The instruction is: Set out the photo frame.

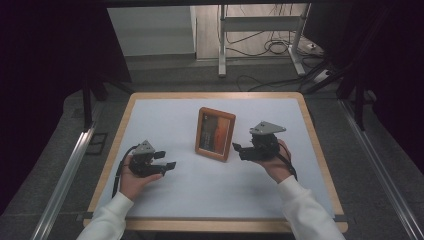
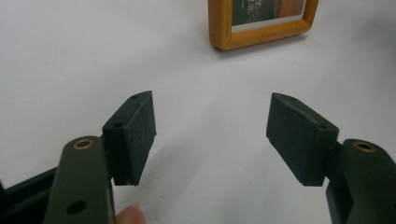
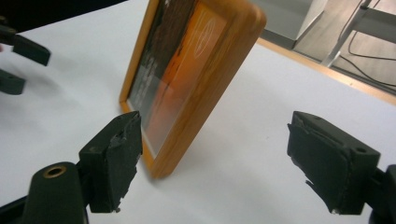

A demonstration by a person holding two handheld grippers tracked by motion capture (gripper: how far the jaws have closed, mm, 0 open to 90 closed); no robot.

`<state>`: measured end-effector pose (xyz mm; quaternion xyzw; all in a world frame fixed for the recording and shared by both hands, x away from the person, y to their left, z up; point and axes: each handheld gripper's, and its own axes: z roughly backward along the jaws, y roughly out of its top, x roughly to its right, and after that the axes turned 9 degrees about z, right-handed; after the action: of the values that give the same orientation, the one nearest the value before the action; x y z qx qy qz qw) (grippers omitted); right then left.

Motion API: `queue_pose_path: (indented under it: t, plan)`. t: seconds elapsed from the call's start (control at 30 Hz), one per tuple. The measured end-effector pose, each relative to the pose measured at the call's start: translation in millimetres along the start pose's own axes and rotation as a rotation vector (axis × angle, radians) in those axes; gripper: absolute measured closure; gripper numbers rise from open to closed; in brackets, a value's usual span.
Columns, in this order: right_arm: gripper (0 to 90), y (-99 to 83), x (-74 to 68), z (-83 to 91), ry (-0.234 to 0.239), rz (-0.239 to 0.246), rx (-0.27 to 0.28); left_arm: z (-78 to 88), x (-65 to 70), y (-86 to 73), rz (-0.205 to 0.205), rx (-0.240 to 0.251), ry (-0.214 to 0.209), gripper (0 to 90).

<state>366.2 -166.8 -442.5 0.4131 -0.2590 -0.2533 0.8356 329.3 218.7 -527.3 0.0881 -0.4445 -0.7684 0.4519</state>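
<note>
A wooden picture frame (image 1: 215, 134) with an orange and dark picture stands upright, leaning back, near the middle of the white table top (image 1: 210, 185). My left gripper (image 1: 166, 160) rests low at the table's left, open, pointing right toward the frame (image 2: 261, 22), with nothing between its jaws (image 2: 212, 135). My right gripper (image 1: 239, 150) is open just to the right of the frame, its jaws wide and pointing at the frame's right edge (image 3: 196, 79). In the right gripper view the gripper (image 3: 212, 163) holds nothing.
The table has a wooden rim (image 1: 320, 150). Beyond its far edge stand a metal stand (image 1: 222, 45) and loose cables (image 1: 270, 47) on the floor. Dark curtains close off both sides.
</note>
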Motion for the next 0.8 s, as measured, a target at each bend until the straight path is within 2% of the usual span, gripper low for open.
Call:
queue_pose_path:
  t: [0.13, 0.2, 0.3, 0.43, 0.53, 0.6, 0.73, 0.8]
  plan:
    - [21.3, -12.6, -5.6, 6.7, 0.026, -0.012, 0.030, -1.0, 7.8, -2.1, -0.014, 0.009, 0.035, 32.2]
    - [27.8, -19.8, -9.6, 9.7, 0.034, -0.016, 0.059, 0.1, 10.5, -3.0, -0.008, 0.014, 0.043, 32.2]
    - [30.0, -25.6, -15.4, 8.1, 0.058, 0.020, 0.027, 2.2, 14.1, -4.3, -0.007, 0.026, 0.056, 32.0]
    - [36.1, -30.4, -23.4, 4.3, 0.085, 0.040, 0.008, 3.6, 16.4, -5.8, -0.015, 0.030, 0.063, 32.0]
    - [48.0, -31.0, -28.1, 1.4, 0.109, 0.050, 0.004, 2.5, 16.6, -6.5, -0.023, 0.030, 0.064, 32.0]
    - [60.8, -30.7, -31.8, -1.5, 0.121, 0.063, 0.003, 1.6, 16.4, -6.9, -0.030, 0.028, 0.062, 32.0]
    - [77.9, -28.7, -37.8, -9.7, 0.156, 0.065, -0.011, 0.6, 16.8, -7.7, -0.042, 0.024, 0.060, 32.0]
    - [82.9, -27.7, -40.9, -13.3, 0.171, 0.074, -0.016, 1.0, 17.4, -7.8, -0.046, 0.026, 0.059, 32.0]
